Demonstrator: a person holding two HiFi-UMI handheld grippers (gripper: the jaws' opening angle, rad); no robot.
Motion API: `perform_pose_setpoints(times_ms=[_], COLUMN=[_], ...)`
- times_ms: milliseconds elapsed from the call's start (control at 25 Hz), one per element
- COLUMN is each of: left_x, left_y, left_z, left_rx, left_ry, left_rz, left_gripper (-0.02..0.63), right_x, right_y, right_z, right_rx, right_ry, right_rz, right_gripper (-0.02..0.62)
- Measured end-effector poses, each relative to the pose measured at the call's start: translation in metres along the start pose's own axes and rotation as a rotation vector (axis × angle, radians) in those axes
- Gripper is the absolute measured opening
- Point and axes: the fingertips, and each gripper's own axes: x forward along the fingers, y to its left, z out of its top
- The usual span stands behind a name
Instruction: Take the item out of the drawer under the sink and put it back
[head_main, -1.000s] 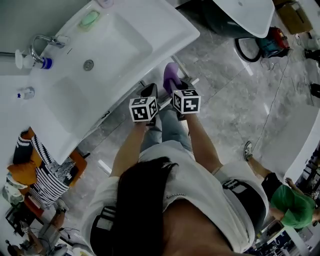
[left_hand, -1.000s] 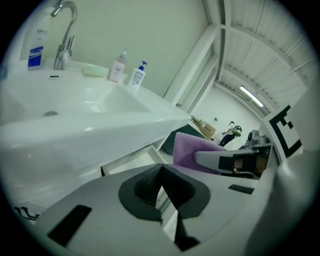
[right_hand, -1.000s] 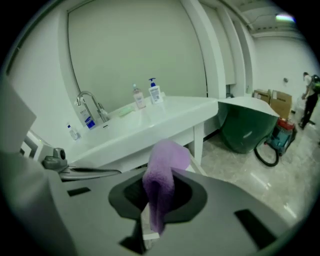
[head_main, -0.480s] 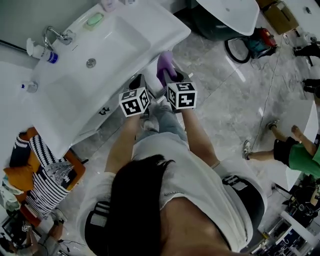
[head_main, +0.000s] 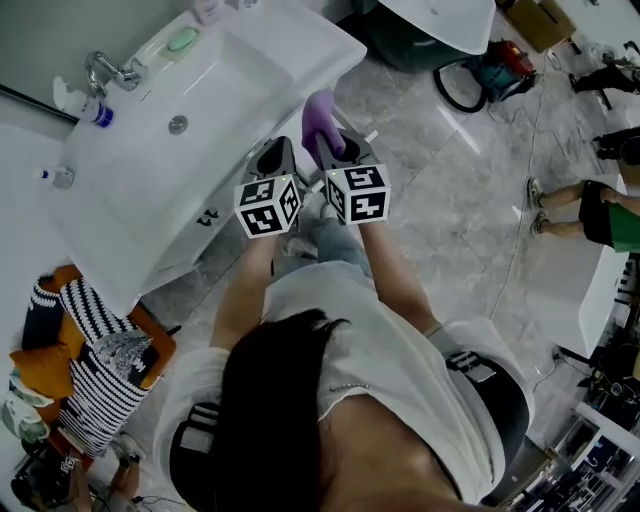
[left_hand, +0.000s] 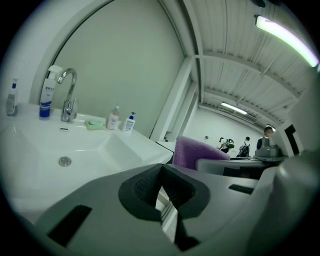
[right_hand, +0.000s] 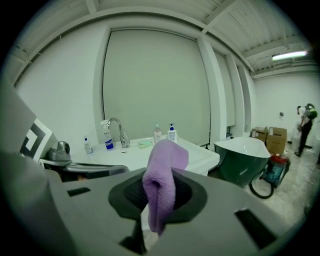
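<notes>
The right gripper (right_hand: 159, 195) has its jaws clamped on a purple cloth (right_hand: 162, 165) that pokes up and droops between the pads. The left gripper (left_hand: 161, 186) beside it has its jaws pressed together on nothing. Both hang just off the front edge of the sink (head_main: 300, 45), near a corner. I'd say the cloth is out of the drawer, which I can't see, and putting it back is what's left.
</notes>
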Motion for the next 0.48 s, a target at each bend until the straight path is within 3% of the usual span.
perform_pose_setpoints(times_ms=[480], left_x=[-0.047], left_y=[-0.033], left_z=[0.029], left_rx=[0.07], left_ry=[-0.071], left_rz=[0.041], left_gripper=[0.002], right_x=[-0.062], right_y=[-0.003], right_z=[0.032], right_rx=[0.011], right_ry=[-0.113], right_rz=[0.009], right_gripper=[0.055])
